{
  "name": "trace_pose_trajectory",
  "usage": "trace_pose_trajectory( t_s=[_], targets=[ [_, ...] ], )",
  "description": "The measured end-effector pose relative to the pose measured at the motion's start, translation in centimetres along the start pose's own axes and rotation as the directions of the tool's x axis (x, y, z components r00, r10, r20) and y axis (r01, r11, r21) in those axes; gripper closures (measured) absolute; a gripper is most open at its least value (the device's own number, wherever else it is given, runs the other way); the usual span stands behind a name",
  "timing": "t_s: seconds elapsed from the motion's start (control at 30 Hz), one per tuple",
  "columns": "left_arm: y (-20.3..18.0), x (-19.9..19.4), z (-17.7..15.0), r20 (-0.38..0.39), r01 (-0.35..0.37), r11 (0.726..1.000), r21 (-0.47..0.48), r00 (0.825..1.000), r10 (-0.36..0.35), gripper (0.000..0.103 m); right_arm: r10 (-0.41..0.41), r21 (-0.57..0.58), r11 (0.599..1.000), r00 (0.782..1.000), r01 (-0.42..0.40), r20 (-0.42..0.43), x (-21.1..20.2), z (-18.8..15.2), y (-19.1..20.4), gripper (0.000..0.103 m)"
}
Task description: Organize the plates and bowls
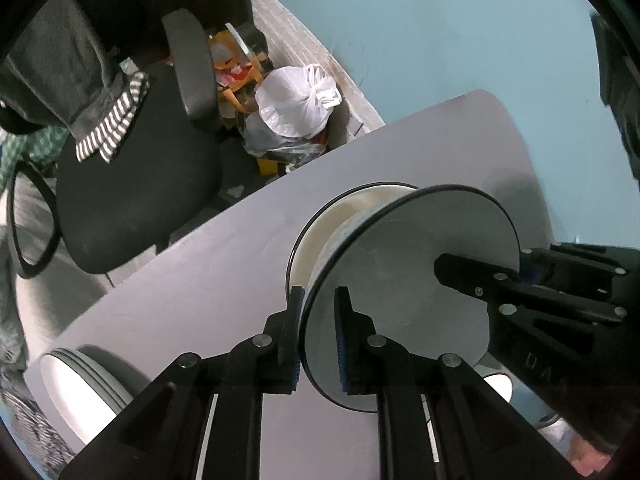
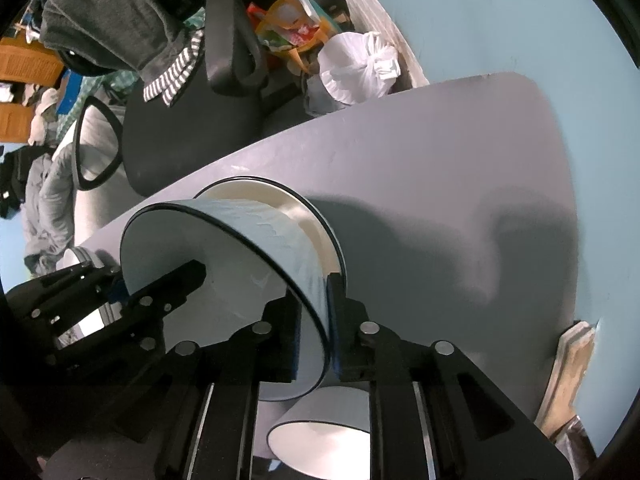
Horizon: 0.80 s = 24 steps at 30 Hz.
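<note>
You're in a lived-in home room, not a kitchen, a grey worktop (image 1: 208, 280) against a pale blue wall (image 1: 420, 32), a black office chair (image 1: 136, 184) draped with clothes (image 1: 76, 76), tied white rubbish bags (image 1: 296, 100) and snack packets (image 2: 288, 28) on the floor, cardboard boxes (image 2: 24, 64) behind.

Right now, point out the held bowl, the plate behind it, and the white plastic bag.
held bowl (image 1: 400, 280), left wrist view, on its inner floor.
plate (image 2: 296, 204), right wrist view, on its cream face.
white plastic bag (image 1: 296, 100), left wrist view, on its bulging side.
</note>
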<state>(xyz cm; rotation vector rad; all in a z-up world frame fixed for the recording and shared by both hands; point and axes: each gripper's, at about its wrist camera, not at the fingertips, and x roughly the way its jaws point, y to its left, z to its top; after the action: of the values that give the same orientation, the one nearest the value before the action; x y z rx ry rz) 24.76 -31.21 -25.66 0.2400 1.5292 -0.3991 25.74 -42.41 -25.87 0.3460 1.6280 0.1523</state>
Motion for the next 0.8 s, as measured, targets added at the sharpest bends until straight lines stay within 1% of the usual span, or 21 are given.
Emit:
trace_pose_trajectory(
  t_s=[0.1, 0.17, 0.23, 0.27, 0.3, 0.37, 0.43, 0.5, 0.67, 0.7, 0.73, 0.8],
  targets=[
    [-0.2, -0.2, 0.0, -0.005, -0.012, 1.000, 0.004, 1.000, 0.012, 0.088, -0.012, -0.007, 1.000, 1.000, 0.012, -0.002, 0.0, 0.0, 0.2, 0.085],
    [-0.3, -0.4, 0.0, -0.003, -0.047, 0.999, 0.005, 0.999, 0.047, 0.085, -0.018, -0.008, 1.000, 1.000, 0.018, -0.004, -0.1, 0.1, 0.2, 0.085],
    [-0.2, -0.8, 0.1, 0.015, -0.068, 0.998, 0.004, 0.998, 0.068, 0.079, -0.030, -0.011, 0.999, 1.000, 0.030, 0.003, -0.2, 0.1, 0.4, 0.085],
    [-0.2, -0.9, 0.2, 0.019, -0.061, 0.998, 0.004, 0.998, 0.061, 0.079, -0.033, -0.012, 0.999, 0.999, 0.033, 0.007, -0.3, 0.1, 0.5, 0.085],
    [-0.1, -1.0, 0.2, 0.017, -0.054, 0.999, 0.003, 0.998, 0.054, 0.079, -0.035, -0.016, 0.999, 0.999, 0.035, 0.014, -0.5, 0.1, 0.6, 0.081],
    [-0.1, -1.0, 0.3, 0.014, -0.038, 0.999, 0.005, 0.999, 0.038, 0.079, -0.046, -0.017, 0.999, 0.999, 0.047, 0.020, -0.7, 0.2, 0.7, 0.079],
    [-0.1, -0.9, 0.4, 0.013, -0.048, 0.999, 0.013, 0.999, 0.048, 0.078, -0.056, -0.024, 0.998, 0.998, 0.057, 0.031, -0.9, 0.3, 0.6, 0.079],
    [-0.2, -0.9, 0.3, 0.011, -0.062, 0.998, 0.023, 0.998, 0.062, 0.078, -0.048, -0.019, 0.999, 0.998, 0.048, 0.032, -1.0, 0.3, 0.5, 0.079],
    [-0.5, -1.7, -0.3, 0.034, -0.064, 0.997, 0.035, 0.997, 0.063, 0.076, -0.058, -0.038, 0.997, 0.996, 0.061, 0.063, -1.9, -0.1, 0.9, 0.078],
    [-0.6, -2.0, -0.4, 0.041, -0.062, 0.997, 0.037, 0.997, 0.060, 0.075, -0.063, -0.044, 0.997, 0.995, 0.066, 0.073, -2.2, -0.3, 1.1, 0.077],
    [-0.7, -2.4, -0.7, 0.050, -0.059, 0.997, 0.039, 0.997, 0.057, 0.071, -0.064, -0.048, 0.997, 0.995, 0.068, 0.081, -2.4, -0.4, 1.2, 0.075],
    [-0.7, -2.9, -0.9, 0.064, -0.061, 0.998, 0.035, 0.996, 0.059, 0.064, -0.076, -0.056, 0.995, 0.992, 0.082, 0.099, -2.9, -0.6, 1.4, 0.066]
  ],
)
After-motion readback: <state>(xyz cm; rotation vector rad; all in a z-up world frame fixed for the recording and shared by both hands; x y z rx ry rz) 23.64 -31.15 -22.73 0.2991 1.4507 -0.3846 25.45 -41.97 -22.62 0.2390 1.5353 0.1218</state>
